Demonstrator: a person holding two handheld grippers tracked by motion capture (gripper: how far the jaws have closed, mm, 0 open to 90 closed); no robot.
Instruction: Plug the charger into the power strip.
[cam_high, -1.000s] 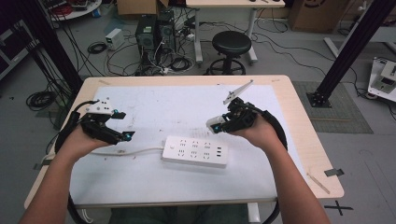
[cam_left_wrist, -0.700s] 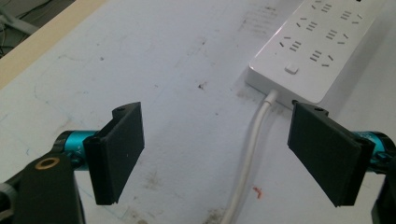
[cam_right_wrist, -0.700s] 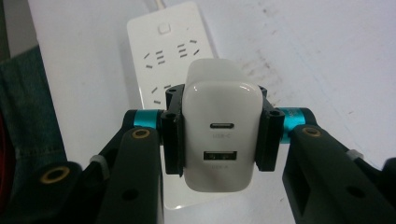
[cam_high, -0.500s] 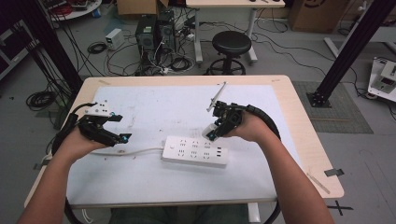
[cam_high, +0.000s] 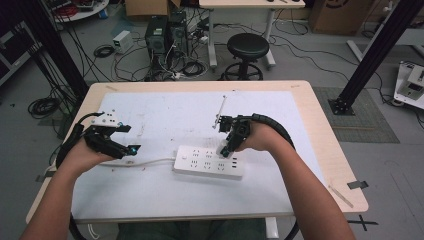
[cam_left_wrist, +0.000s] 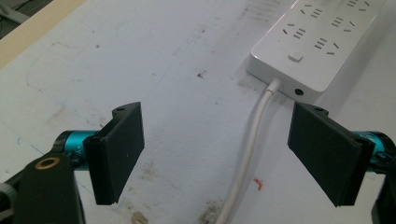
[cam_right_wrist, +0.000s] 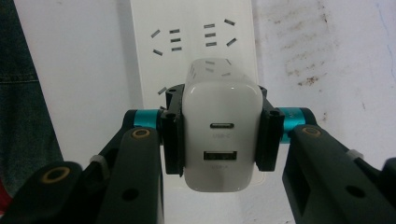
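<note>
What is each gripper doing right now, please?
Left gripper: open, jaws either side of the white cable, not touching it.
Right gripper: closed on the white charger, above the power strip.

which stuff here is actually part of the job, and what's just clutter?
In the job:
- white USB charger, clamped in the right gripper
- white power strip, right under the charger
- strip's white cord, running between the open jaws of the left gripper

Just lying about:
- black stool beyond the table
- computer towers and loose floor cables
</note>
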